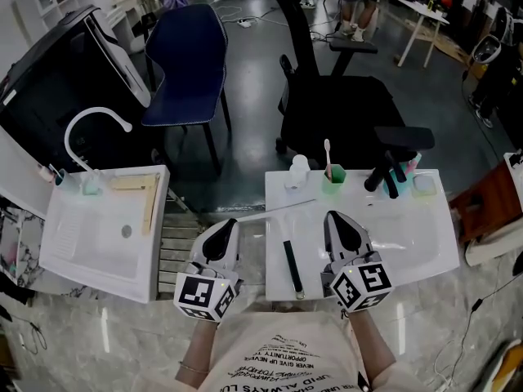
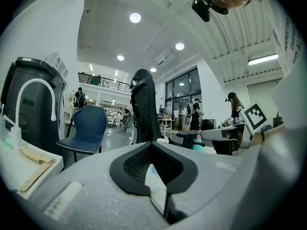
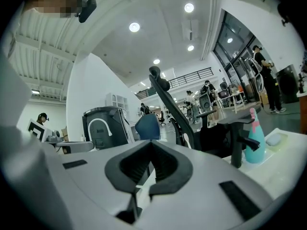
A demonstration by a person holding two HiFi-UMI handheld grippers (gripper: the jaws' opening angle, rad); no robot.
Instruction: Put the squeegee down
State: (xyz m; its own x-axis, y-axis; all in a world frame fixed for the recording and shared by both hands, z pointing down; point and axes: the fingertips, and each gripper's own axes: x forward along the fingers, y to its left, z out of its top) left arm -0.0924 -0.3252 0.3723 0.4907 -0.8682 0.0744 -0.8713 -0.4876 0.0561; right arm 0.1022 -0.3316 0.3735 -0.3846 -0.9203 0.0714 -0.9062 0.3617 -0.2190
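Squeegee [image 1: 292,268] lies flat on white counter [image 1: 409,243], black handle toward you, between your grippers, touched by neither. Right gripper [image 1: 333,216] clenched, empty. Left gripper [image 1: 230,223] likewise closed, nothing between jaws. Beyond: white bottle [image 1: 298,170], green cup [image 1: 333,175] with toothbrush, black office chair [image 1: 343,104]. Your shirt print partly legible: "OPPORTUNITY".

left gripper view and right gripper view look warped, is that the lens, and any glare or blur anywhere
Left gripper view: a fisheye circle with black corners, ceiling lights blown out, the left gripper close to the lens soft. Right gripper view: the same bending and blown-out lights. Head view: sharp and evenly lit, with streaks of glare on the glossy floor.
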